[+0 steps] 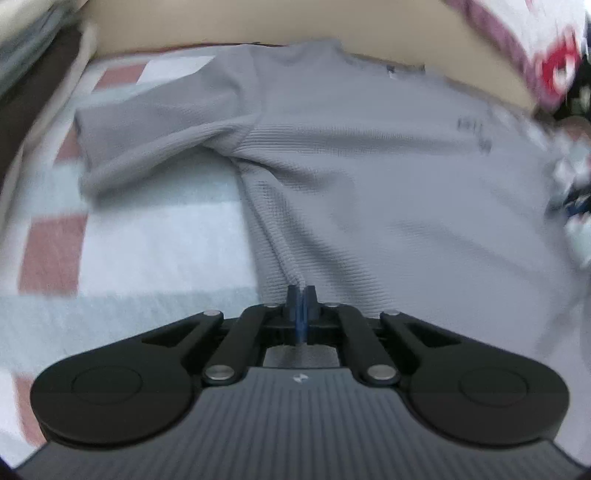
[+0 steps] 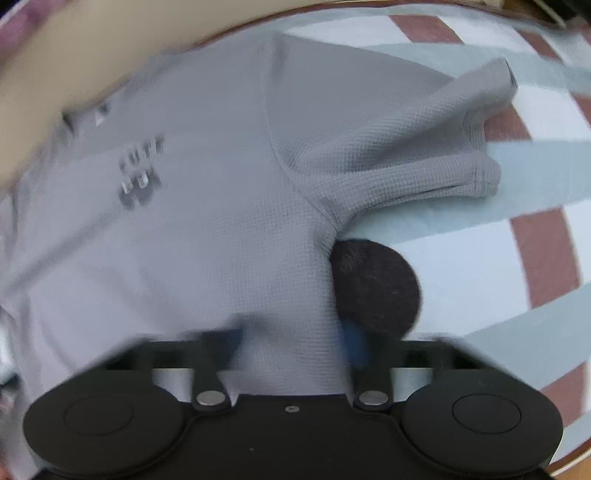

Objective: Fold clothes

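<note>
A grey waffle-knit T-shirt [image 1: 369, 155] lies face up on a checked bed cover, with its collar at the far side and a short sleeve [image 1: 147, 136] spread to the left. My left gripper [image 1: 301, 295] is shut, and a ridge of the shirt's left side edge runs straight into its tips. In the right wrist view the same shirt [image 2: 207, 229] shows dark lettering [image 2: 140, 173] on the chest and its other sleeve [image 2: 443, 162] bunched to the right. My right gripper [image 2: 293, 343] is open and motion-blurred, with the shirt's lower right side lying between its fingers.
The bed cover [image 1: 147, 243] has pale blue, white and red-brown squares. A dark round patch [image 2: 376, 284] sits by the shirt's right side, partly under its edge. A beige headboard [image 1: 258, 22] runs along the far side. Patterned red and white fabric [image 1: 546, 55] lies at the far right.
</note>
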`<state>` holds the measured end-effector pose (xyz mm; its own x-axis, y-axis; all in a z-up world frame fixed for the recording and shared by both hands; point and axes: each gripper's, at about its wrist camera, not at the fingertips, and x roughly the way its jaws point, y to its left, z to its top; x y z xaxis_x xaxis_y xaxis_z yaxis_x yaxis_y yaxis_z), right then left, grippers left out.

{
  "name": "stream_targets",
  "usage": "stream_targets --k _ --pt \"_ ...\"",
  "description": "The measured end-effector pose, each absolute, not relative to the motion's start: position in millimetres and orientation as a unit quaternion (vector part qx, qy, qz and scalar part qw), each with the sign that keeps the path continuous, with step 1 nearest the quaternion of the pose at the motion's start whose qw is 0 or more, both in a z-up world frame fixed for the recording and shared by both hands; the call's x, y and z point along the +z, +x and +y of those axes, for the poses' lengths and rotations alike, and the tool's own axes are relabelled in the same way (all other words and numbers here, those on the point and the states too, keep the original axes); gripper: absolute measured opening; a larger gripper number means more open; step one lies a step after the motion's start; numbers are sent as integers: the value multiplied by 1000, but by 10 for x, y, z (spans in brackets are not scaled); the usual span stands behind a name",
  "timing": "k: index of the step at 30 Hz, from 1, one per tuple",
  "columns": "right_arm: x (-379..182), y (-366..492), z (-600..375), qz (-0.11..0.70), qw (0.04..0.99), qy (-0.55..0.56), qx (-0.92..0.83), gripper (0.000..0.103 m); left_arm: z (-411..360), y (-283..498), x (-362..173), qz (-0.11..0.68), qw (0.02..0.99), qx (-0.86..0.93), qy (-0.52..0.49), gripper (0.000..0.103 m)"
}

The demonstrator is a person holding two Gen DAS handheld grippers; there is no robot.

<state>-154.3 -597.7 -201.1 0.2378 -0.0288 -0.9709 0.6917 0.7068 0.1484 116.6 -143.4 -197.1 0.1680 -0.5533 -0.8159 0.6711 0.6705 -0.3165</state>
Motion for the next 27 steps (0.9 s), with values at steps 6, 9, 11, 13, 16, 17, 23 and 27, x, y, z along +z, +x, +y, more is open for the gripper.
stream_targets --k 6,9,11,13,16,17,23,27 --pt "-1828 -1503 -5770 599 737 185 -252 4 -888 1037 -1792 512 778 -363 11 0" --pt "-1725 -1564 -5796 602 725 175 -284 15 -727 946 -1715 523 765 -375 -12 5" --pt "-1544 -1675 -5773 586 736 186 -283 41 -619 886 -1665 530 756 -382 -28 28" --pt "-1303 -1877 -5714 555 761 230 -246 50 -511 825 -1614 536 747 -390 -43 43" --pt "-1051 -2235 -5532 519 776 303 -192 50 -349 734 -1538 546 733 -401 -67 43" --pt "-956 -2363 -5483 510 779 319 -177 50 -295 704 -1512 549 728 -404 -74 43" --pt "-522 -2921 -5131 501 792 308 -162 51 -64 441 -1460 559 712 -415 -87 43" --pt "-343 -3149 -4913 496 801 295 -156 51 67 320 -1445 588 699 -400 -73 46"
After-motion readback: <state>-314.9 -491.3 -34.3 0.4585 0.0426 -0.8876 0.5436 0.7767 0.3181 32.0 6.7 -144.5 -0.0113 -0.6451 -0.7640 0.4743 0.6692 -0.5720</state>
